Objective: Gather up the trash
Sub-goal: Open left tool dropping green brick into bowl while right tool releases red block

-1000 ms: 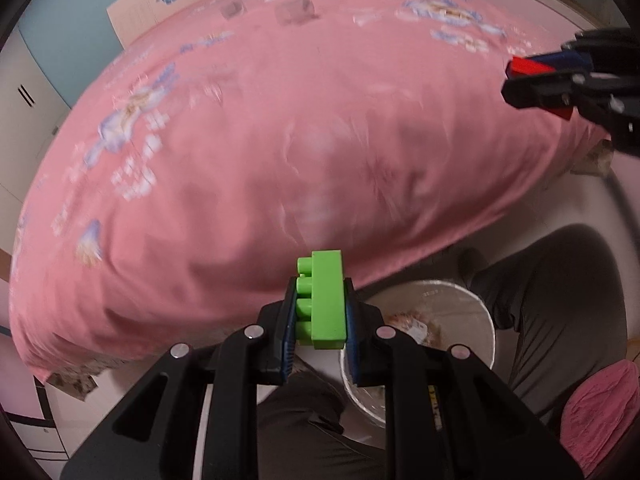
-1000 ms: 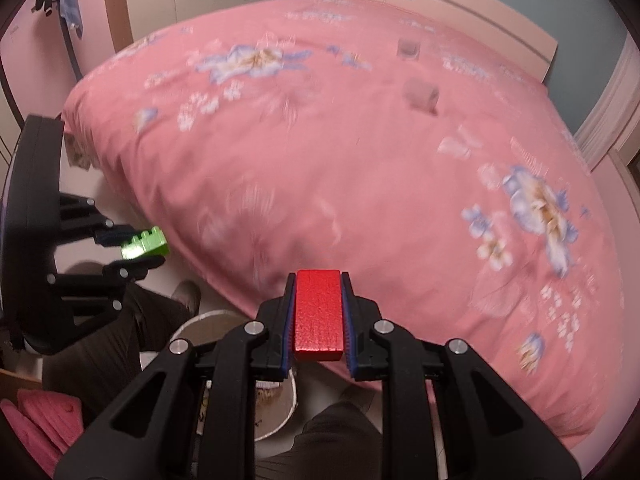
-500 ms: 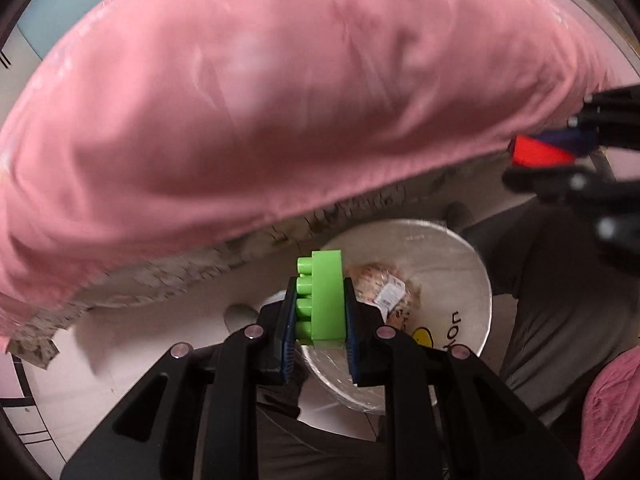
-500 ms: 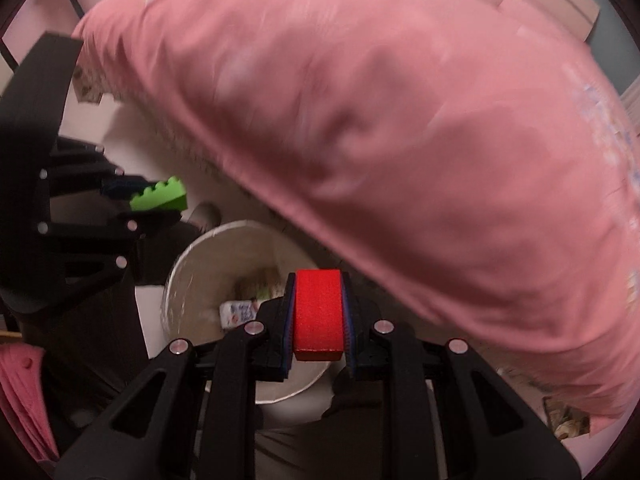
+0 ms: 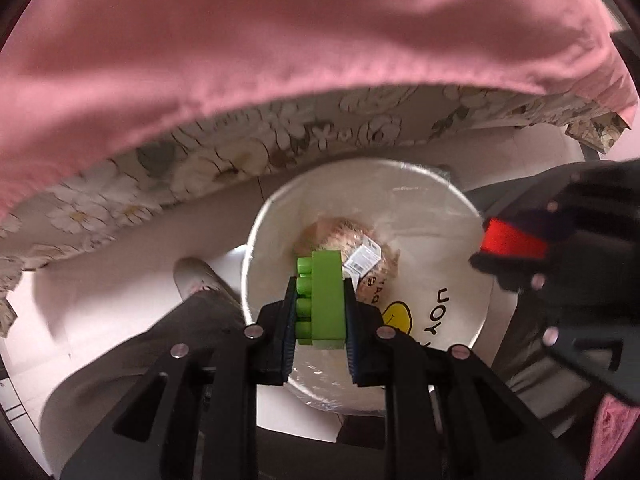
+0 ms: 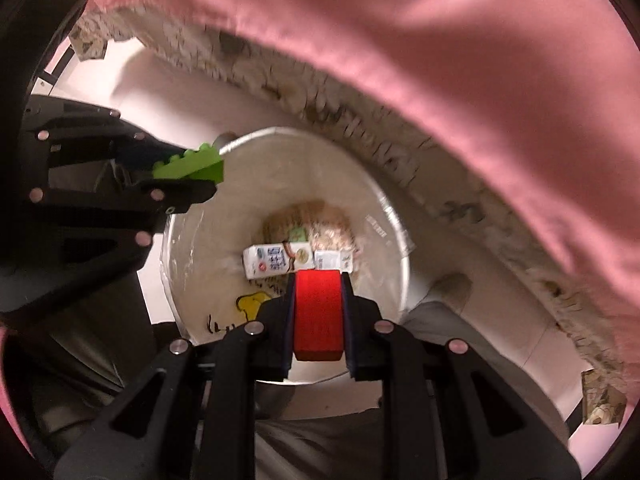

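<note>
Left gripper: black two-finger tool, pointed down, its jaws pinched on a bright green studded plastic building block. The block was seen poised over the near-left part of the bin mouth.

Right gripper: like tool, likewise pointed down, jaws pressed on a red rectangular block of uncertain material, held above the near rim.

Round white waste bin with clear plastic liner: stood on the pale floor between the person's grey-trousered legs. A yellow cartoon and black lettering were noted on its inner wall.

Contents, at the bottom: a small white-and-blue drink carton, a second small white carton just beside it, crumpled beige printed wrapping beneath.

Pink bedspread over a floral valance: overhung the far side, apart from the bin.

Handling note, as judgement: each block was best released only once it stood wholly inside the rim; the green one sat close to the left edge and would have been better carried toward the centre. The jaws were to be opened one pair at a time, so that the tools, near one another, were not knocked together.
</note>
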Demonstrator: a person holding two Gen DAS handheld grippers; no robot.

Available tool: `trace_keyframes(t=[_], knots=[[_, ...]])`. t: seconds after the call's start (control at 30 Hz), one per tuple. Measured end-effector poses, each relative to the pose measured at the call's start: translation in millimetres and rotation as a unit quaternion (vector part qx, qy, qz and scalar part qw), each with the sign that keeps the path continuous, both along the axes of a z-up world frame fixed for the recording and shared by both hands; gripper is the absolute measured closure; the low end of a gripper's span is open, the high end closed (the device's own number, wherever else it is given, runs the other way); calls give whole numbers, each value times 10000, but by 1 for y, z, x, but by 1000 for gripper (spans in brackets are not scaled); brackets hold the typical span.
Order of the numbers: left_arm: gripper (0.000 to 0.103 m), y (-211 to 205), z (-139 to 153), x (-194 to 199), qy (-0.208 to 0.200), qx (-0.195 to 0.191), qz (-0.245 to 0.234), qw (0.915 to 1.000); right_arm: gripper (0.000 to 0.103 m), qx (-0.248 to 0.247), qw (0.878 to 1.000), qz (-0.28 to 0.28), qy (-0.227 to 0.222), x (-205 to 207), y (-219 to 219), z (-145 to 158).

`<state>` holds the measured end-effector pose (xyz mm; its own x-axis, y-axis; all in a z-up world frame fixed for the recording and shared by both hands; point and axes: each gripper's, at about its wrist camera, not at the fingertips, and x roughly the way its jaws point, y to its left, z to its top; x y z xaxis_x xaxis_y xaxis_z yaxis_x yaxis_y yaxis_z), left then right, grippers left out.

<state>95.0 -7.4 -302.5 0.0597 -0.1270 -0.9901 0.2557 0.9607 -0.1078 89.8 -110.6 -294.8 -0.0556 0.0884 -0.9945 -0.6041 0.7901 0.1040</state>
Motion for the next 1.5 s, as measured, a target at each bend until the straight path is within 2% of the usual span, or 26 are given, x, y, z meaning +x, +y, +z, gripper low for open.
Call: trace_keyframes(t=[0.27,0.43,0.87,0.93,0.97,1.0,1.03,1.07,1.5], knots=[[80,-1,-39,2,514,-85,103,9986,82,-52,9975,-367,606,1,-4,-48],[80,0,-59,2,890,-185,205,9956,82,-169,9915,-609,1135,1,-8,-79],[80,1,-97,2,1519,-232,451,9871,82,-212,9805,-917,1725,-3,-7,-121],[76,2,-101,2,1612,-210,456,9856,82,-236,9784,-941,1825,-4,-7,-124],[66,2,-104,2,1640,-173,467,9852,78,-265,9770,-964,1885,-4,-7,-126],[55,3,-105,3,1650,-107,493,9850,70,-291,9762,-981,1912,-4,-8,-128],[53,4,-105,3,1645,-62,519,9850,65,-323,9761,-1007,1898,-4,-9,-129],[53,5,-105,4,1634,-64,534,9851,61,-332,9763,-1022,1878,-3,-9,-129],[53,9,-90,1,1589,-129,561,9856,61,-194,9781,-1096,1756,-9,-11,-113]])
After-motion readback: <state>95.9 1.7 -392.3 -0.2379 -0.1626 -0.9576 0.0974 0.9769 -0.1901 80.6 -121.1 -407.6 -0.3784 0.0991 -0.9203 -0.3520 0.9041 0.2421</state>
